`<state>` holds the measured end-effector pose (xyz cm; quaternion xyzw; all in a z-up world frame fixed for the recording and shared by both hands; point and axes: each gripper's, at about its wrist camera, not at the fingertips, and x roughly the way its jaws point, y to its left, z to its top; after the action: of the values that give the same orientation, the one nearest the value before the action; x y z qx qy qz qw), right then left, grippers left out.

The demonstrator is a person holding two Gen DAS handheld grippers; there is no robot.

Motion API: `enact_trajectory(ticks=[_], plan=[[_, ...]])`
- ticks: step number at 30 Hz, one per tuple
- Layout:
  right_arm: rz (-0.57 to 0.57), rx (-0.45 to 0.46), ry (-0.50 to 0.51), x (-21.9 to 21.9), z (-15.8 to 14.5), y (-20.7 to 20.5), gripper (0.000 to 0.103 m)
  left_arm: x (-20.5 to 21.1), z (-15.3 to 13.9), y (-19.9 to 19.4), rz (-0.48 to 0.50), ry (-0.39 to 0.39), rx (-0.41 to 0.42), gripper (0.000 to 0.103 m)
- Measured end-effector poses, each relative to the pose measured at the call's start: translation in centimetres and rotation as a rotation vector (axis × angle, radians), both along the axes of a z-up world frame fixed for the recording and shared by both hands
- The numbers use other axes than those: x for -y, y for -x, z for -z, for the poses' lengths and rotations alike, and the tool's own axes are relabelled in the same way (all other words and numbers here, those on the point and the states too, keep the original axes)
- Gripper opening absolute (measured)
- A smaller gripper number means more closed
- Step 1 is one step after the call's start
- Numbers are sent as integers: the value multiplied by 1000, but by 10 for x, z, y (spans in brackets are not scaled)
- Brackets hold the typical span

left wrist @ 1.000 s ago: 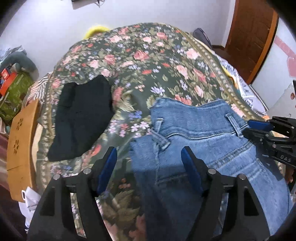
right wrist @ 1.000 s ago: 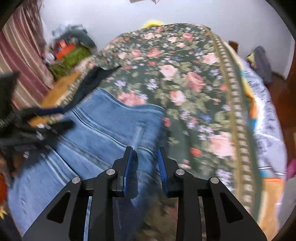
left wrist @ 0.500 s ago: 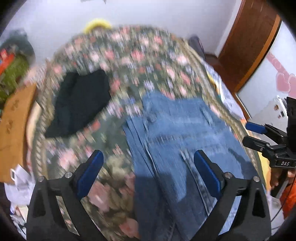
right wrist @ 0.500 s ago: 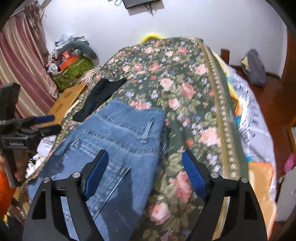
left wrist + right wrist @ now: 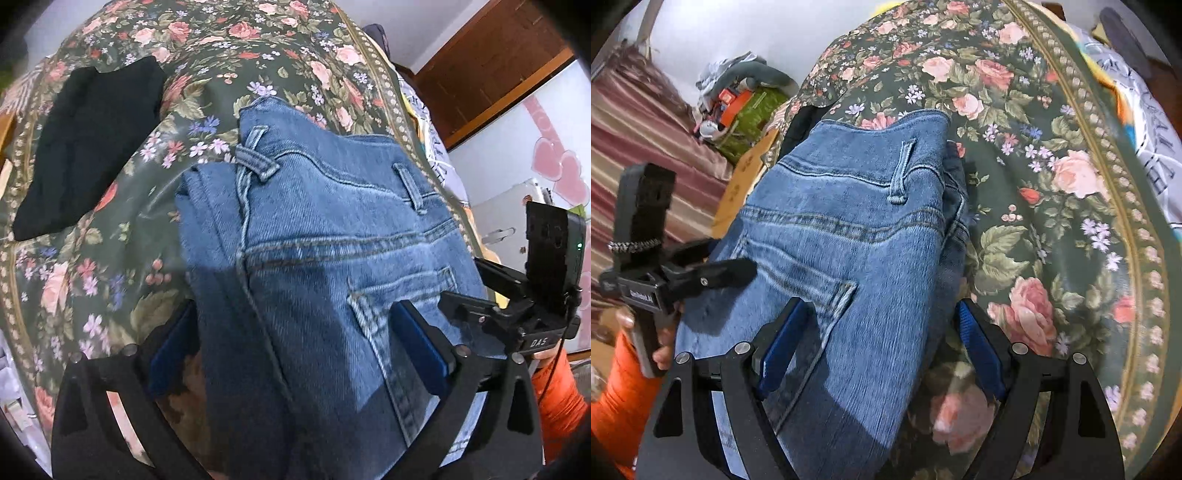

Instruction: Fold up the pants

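Floral bedding [image 5: 258, 48] in dark green with pink roses covered the bed on which the work was done, and a white wall and a brown wooden door [image 5: 491, 62] were seen beyond it. The blue jeans [image 5: 332, 240] were laid on this cover, waistband away from the cameras, already doubled lengthwise so that one back pocket faced up. A folded black garment [image 5: 88, 136] was placed apart on the left.

The left gripper [image 5: 299, 350] was held spread wide over the left folded edge of the denim, nothing being grasped. The right gripper [image 5: 882, 347] was likewise held released, its jaws straddling the right edge of the jeans.

The step in hand was judged to be a regrasp lower down for the next fold. It would be done well if both edges were pinched at matching height, all layers being caught, and the cloth were carried toward the waistband evenly so that no skew was introduced.

A green box [image 5: 750, 118] at the wall was seen heaped with clutter, not identifiable.
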<state>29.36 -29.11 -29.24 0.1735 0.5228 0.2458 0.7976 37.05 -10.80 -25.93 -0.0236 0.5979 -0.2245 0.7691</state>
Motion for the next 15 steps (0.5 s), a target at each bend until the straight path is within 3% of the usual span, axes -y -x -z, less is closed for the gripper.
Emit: enact_trajectory(ticks=[2, 7, 10, 15], plan=[[-16, -2, -22, -2, -1, -1, 67, 3, 0, -1, 5, 6, 13, 101], [-30, -15, -52, -7, -6, -5, 44, 6, -10, 3, 8, 15, 52, 76], [-35, 20, 3, -13, -15, -2, 35, 8, -21, 8, 5, -19, 110, 61], [-35, 84, 50, -19, -38, 3, 21, 4, -39, 14, 6, -24, 158, 50]])
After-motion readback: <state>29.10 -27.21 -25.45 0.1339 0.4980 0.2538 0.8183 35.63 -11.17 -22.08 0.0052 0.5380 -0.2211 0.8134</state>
